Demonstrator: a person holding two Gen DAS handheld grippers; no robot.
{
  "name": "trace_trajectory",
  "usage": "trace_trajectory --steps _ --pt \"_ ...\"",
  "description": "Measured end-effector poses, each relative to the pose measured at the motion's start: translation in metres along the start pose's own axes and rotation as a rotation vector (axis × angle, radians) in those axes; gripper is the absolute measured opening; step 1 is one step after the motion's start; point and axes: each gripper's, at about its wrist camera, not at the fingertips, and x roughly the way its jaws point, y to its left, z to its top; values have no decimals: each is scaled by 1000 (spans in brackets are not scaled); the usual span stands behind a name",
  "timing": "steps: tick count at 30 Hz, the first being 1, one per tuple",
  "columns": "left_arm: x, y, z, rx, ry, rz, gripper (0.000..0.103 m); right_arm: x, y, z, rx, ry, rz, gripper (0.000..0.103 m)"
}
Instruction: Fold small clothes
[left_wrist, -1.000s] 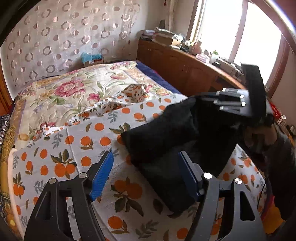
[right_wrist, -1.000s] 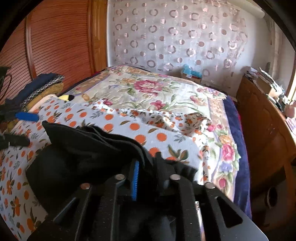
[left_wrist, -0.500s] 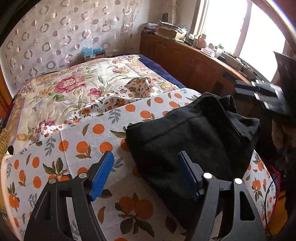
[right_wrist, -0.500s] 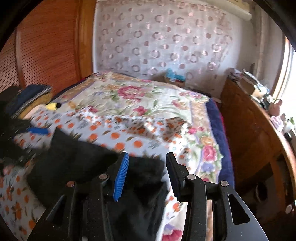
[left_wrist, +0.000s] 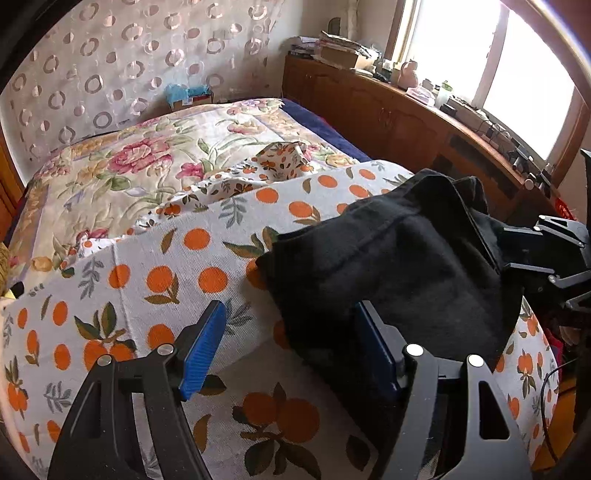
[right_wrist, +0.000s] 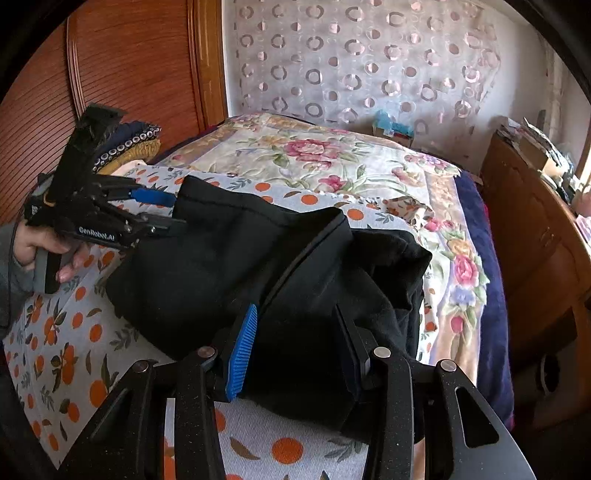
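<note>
A black garment (left_wrist: 399, 266) lies folded over itself on an orange-print cloth (left_wrist: 159, 280) on the bed. It also shows in the right wrist view (right_wrist: 229, 258). My left gripper (left_wrist: 288, 343) is open at the garment's near left edge, with its right finger against the fabric. It also shows in the right wrist view (right_wrist: 162, 210), at the garment's far left side. My right gripper (right_wrist: 295, 343) is open and low over the garment, with black fabric between its fingers. It also shows at the right edge of the left wrist view (left_wrist: 546, 254).
A floral quilt (left_wrist: 147, 158) covers the bed behind the cloth. A wooden cabinet (left_wrist: 406, 118) with clutter runs along the right under a window. A wooden headboard (right_wrist: 129, 74) and stacked fabrics (right_wrist: 129, 144) stand at the left. A patterned curtain (right_wrist: 369, 62) hangs behind.
My right gripper let go of the garment and opened, pulled back, then came down over it again. The garment dropped flat onto the cloth. My left gripper stayed open and shifted slightly.
</note>
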Motion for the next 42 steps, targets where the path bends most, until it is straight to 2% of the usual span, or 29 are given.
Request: trace_trajectory --steps 7,8,9,11,16,22,25,27,29,34,37,42 --pt "9 -2 -1 0 11 -1 73 6 2 0 -11 9 18 43" --pt "9 -2 -1 3 8 2 73 5 1 -1 -3 1 26 35" --pt "9 -1 -1 5 7 2 74 6 -4 0 2 -4 34 19" --pt "9 -2 0 9 8 3 74 5 -10 3 10 -26 23 11" --pt "11 -1 3 2 16 -3 74 -5 -51 24 69 -126 -116 10" --pt "18 5 13 -31 20 -17 74 17 -91 41 134 -91 -248 10" --pt "21 7 17 -39 17 -23 74 18 -101 38 174 -70 -293 34" --pt "22 8 18 -45 16 -32 71 16 -99 36 197 -80 -258 60" --pt "23 7 20 -53 15 -51 65 13 -97 29 214 -72 -219 68" --pt "25 3 22 -53 13 -89 48 14 -92 10 246 -22 -151 73" --pt "26 1 24 -56 12 -96 44 23 -104 5 278 7 -116 75" --pt "25 2 25 -66 15 -107 43 44 -126 18 352 37 -25 75"
